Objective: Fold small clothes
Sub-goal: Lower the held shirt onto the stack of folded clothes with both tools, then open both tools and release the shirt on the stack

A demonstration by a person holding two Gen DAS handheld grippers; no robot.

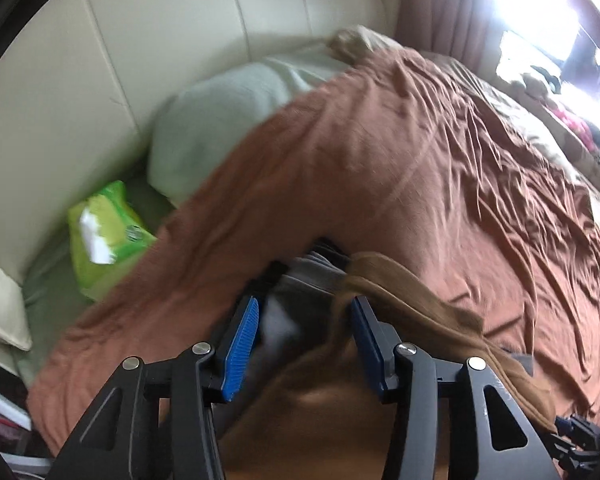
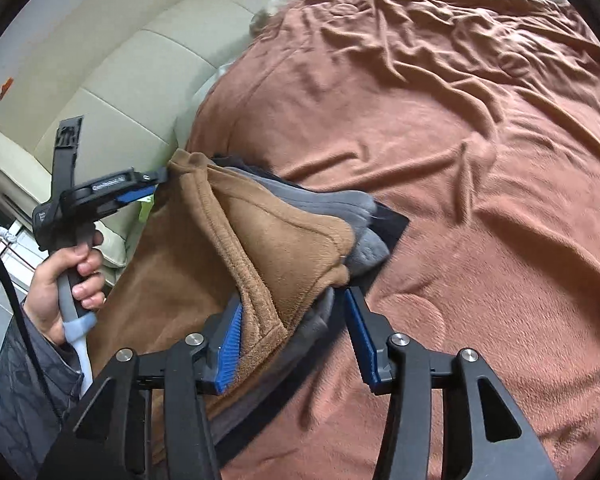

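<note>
Both grippers — left [image 1: 304,344], right [image 2: 292,340] — half open, pads off cloth, gripping nothing. Rust blanket [image 2: 440,120] on bed; brown fleece garment [image 2: 260,248] folded atop grey clothes [image 2: 364,240], sitting between the jaws. 1 fold looks done — tidying left.

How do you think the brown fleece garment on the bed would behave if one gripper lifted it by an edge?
The brown fleece garment would probably go floppy: it already drapes and creases over the grey pieces. Its plush nap suggests decent grip rather than slipping. It looks light, though thick at the hem.
</note>
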